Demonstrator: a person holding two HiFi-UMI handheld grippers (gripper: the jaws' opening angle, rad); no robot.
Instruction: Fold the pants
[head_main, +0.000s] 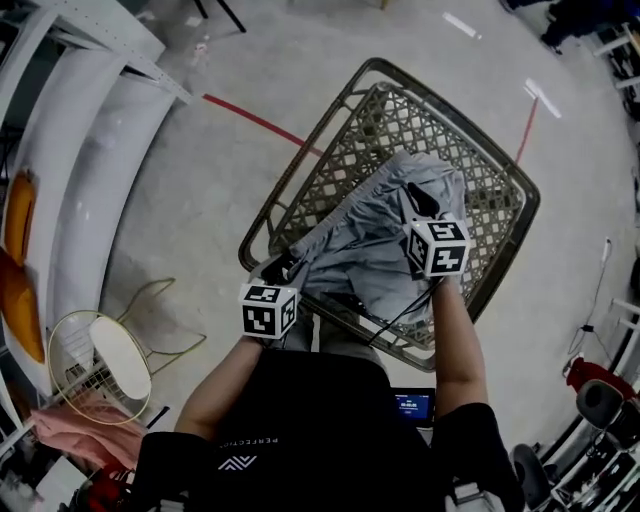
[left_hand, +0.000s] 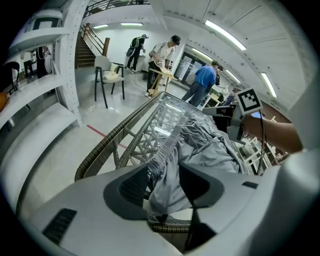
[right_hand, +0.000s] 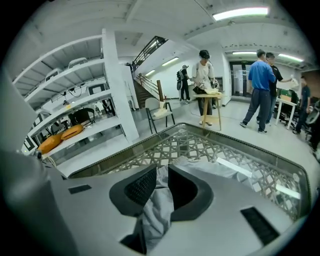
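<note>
Grey pants (head_main: 360, 240) lie crumpled on a woven lattice table (head_main: 365, 130), with the elastic waistband towards the near left edge. My left gripper (head_main: 283, 265) is at that near left corner. In the left gripper view its jaws (left_hand: 165, 172) stand wide, and the waistband cloth (left_hand: 167, 160) hangs loosely between them without being pressed. My right gripper (head_main: 418, 200) is over the far right part of the pants. In the right gripper view it (right_hand: 162, 172) is shut on a fold of the grey cloth (right_hand: 152, 210), which bunches up between the pads.
White shelving (head_main: 80, 120) runs along the left. A round wire side table (head_main: 100, 360) and pink cloth (head_main: 70, 435) sit at the near left. A red floor line (head_main: 255, 120) lies beyond the table. Several people (right_hand: 260, 85) stand far off near a chair (left_hand: 107, 75).
</note>
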